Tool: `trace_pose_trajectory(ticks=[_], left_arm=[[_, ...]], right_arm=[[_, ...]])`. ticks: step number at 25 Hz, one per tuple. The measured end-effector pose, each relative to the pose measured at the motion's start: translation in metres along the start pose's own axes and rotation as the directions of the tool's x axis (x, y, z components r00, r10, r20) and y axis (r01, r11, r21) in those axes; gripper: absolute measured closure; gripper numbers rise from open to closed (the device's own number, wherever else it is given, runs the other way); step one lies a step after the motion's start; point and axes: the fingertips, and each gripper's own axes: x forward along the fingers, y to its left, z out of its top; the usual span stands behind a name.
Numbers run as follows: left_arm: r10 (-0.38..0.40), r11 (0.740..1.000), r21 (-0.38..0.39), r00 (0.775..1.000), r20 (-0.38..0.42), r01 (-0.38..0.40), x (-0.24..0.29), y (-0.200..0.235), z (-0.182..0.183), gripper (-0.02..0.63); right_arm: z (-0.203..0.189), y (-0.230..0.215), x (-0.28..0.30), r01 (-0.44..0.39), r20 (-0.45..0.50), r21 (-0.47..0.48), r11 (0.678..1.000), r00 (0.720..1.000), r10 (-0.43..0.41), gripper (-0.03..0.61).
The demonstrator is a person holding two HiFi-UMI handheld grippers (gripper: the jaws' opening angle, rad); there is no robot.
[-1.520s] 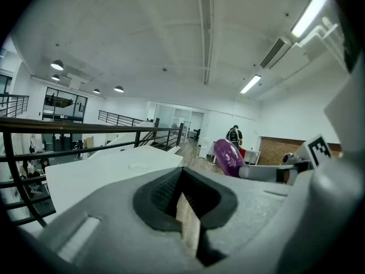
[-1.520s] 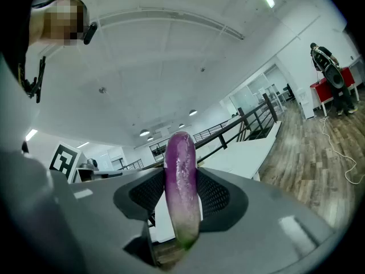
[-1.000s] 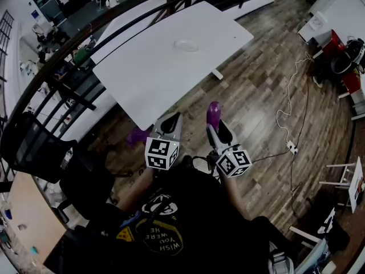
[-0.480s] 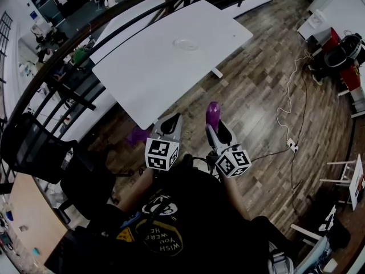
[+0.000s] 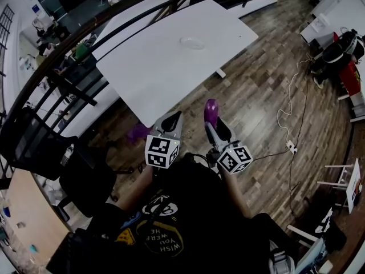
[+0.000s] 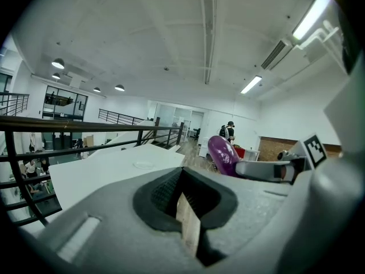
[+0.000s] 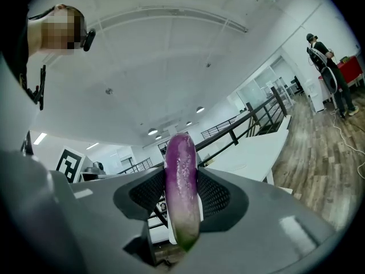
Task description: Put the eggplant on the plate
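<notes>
Pinches the eggplant (image 7: pixel 181 170) in the right gripper (image 5: pixel 210 124), dark ribbed pads pressed against both of its flanks. Carries it in the air, close in front of the body, over the wooden floor (image 5: pixel 256 104) and short of the table (image 5: pixel 165 73). Lines its long axis up with the jaws: pale greenish stem end down in the throat of the claw, glossy purple tip out past the fingertips. Points that tip forward toward the near table edge in the head view, and slightly upward in the left gripper view. Holds the left gripper (image 6: pixel 185 204) just beside the right one, jaws pressed together with only a thin pale pad edge showing at the seam.

Hides the stem end behind the gripper body in the head view. Covers both hands with the marker cubes (image 5: pixel 161 152). Barely gives away the plate (image 5: pixel 192 41): clear, a faint ring only, far out on the white tabletop and well apart from the eggplant.

Beyond that, takes in a black chair (image 5: pixel 34 144) at the left, a dark railing (image 5: pixel 80 53) curving along the table's far side, a white cable (image 5: pixel 288 99) trailing over the planks to the right, and a distant person (image 7: pixel 328 67) standing by a red object.
</notes>
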Motion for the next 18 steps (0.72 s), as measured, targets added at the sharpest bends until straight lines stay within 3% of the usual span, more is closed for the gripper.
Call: trace_pose_trajectory(ticks=[6, 11, 18], left_arm=[[-0.052, 0.998, -0.048, 0.998, -0.017, 0.051, 0.003, 0.017, -0.012, 0.609], [-0.058, 0.998, -0.032, 0.998, -0.031, 0.057, 0.013, 0.025, -0.011, 0.609], [-0.035, 0.999, -0.041, 0.998, -0.042, 0.033, 0.08, 0.049, 0.003, 0.608]], right_arm=[[-0.01, 0.01, 0.02, 0.008, -0.021, -0.054, 0.998, 1.0, -0.009, 0.393], [-0.008, 0.003, 0.04, 0.015, -0.033, -0.059, 0.998, 0.999, -0.017, 0.393], [0.01, -0.05, 0.085, 0.007, -0.059, -0.057, 0.998, 0.998, -0.01, 0.393]])
